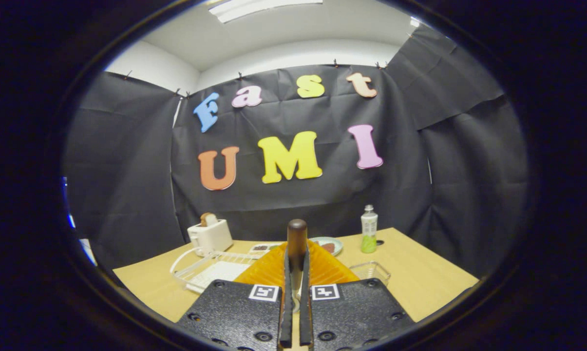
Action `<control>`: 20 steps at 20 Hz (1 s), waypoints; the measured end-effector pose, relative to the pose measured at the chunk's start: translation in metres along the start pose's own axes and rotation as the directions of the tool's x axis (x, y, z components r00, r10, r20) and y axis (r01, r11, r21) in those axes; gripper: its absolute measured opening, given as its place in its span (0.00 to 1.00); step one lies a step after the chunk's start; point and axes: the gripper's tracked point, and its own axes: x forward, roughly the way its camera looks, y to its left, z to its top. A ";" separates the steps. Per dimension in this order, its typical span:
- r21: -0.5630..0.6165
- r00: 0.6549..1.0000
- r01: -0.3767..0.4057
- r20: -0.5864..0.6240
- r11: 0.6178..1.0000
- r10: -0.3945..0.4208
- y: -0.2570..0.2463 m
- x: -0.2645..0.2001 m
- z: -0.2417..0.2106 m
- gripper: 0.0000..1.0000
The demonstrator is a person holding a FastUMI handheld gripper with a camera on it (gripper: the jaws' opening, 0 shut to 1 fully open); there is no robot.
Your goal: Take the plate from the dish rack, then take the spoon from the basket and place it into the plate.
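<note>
My gripper (297, 256) is shut on the spoon (296, 236). Its dark brown handle stands up from between the two orange fingers (269, 268), and a pale part of it shows low in the gap. Just beyond the fingertips, a round pale plate (333, 245) with a reddish patch lies flat on the wooden table (420, 273). The white wire dish rack (203, 268) sits to the left of the fingers. A small clear basket (371, 270) stands just right of them. My fingers hide part of the plate and of the rack.
A white toaster (210, 235) with a slice of bread in it stands behind the rack. A bottle (369, 229) with green liquid stands at the back, right of the plate. A small flat dish (263, 247) lies behind the rack. The table ends at the black cloth walls.
</note>
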 end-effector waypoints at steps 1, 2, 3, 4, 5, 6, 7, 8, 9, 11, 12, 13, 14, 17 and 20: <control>0.002 1.000 -0.014 -0.013 1.000 0.014 0.012 0.000 -0.009 0.11; 0.003 0.999 -0.026 -0.028 1.000 0.026 0.022 0.001 -0.019 0.11; 0.008 0.998 -0.037 -0.046 0.999 0.038 0.032 0.002 -0.031 0.11; 0.021 0.997 -0.049 -0.064 0.999 0.050 0.042 0.003 -0.042 0.11; 0.037 0.995 -0.060 -0.083 0.998 0.063 0.050 0.005 -0.052 0.11; 0.049 0.992 -0.069 -0.100 0.996 0.074 0.058 0.006 -0.062 0.11; 0.058 0.990 -0.073 -0.115 0.996 0.079 0.064 0.008 -0.072 0.11; 0.063 0.988 -0.074 -0.129 0.995 0.082 0.069 0.008 -0.081 0.11; 0.066 0.986 -0.076 -0.143 0.995 0.085 0.073 0.010 -0.091 0.11; 0.085 0.982 -0.078 -0.165 0.993 0.091 0.079 0.010 -0.106 0.11; 0.100 0.981 -0.080 -0.170 0.992 0.096 0.080 0.010 -0.109 0.11; 0.120 0.980 -0.079 -0.175 0.990 0.099 0.079 0.011 -0.113 0.11; 0.140 0.979 -0.075 -0.180 0.987 0.100 0.078 0.012 -0.115 0.12; 0.173 0.974 -0.074 -0.199 0.982 0.108 0.072 0.014 -0.121 0.19; 0.134 0.981 -0.044 -0.180 0.990 0.068 0.059 0.014 -0.114 0.48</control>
